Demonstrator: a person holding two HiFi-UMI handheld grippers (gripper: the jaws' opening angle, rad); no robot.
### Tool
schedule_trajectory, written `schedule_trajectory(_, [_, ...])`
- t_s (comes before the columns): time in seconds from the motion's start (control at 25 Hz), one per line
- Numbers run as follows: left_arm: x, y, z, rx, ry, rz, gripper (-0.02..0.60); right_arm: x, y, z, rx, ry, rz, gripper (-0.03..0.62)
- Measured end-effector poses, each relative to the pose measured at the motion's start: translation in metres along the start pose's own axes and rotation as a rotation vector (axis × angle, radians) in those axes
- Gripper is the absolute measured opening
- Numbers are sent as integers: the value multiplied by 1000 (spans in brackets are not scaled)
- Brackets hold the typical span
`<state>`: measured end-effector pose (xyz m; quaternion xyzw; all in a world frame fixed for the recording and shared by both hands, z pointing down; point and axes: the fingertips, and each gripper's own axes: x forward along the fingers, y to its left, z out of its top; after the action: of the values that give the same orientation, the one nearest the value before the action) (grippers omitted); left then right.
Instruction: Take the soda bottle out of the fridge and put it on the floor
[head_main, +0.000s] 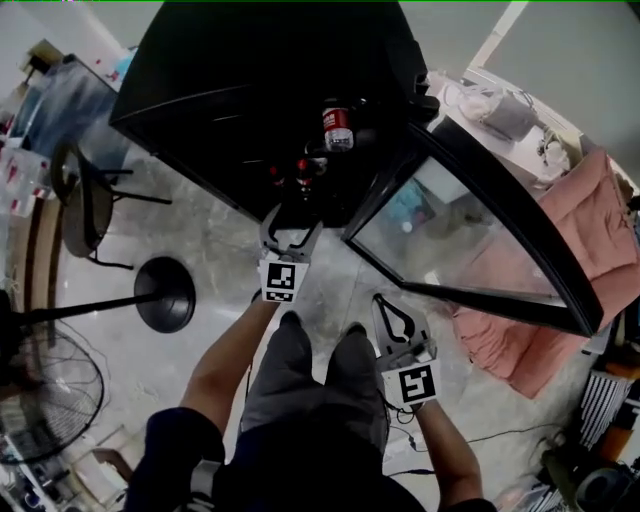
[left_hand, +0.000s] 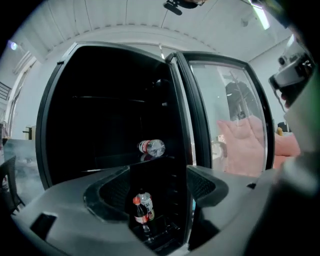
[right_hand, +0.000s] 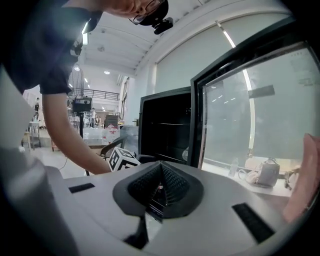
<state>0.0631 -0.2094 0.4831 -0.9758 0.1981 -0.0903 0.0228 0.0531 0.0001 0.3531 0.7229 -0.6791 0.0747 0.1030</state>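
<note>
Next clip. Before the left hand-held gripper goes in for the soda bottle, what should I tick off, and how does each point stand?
1. Fridge door open: ok, swung wide.
2. Left hand-held gripper jaws apart and empty: ok.
3. Upright soda bottle framed between those jaws: ok, on a low shelf, not yet reached.
4. Lying bottle out of the path: ok, it is on a higher shelf.
5. Right hand-held gripper out of the way: ok, jaws together, empty, outside the fridge.
</note>
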Motion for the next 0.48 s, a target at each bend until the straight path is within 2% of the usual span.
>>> schedule_trajectory(0.16, [36, 7, -59, -10, 36, 5, 344, 18, -4, -37, 6, 6, 7, 18])
schedule_trajectory(0.48, [96, 29, -151, -40, 79, 51, 344, 56, -9, -92, -30, 0, 36, 18])
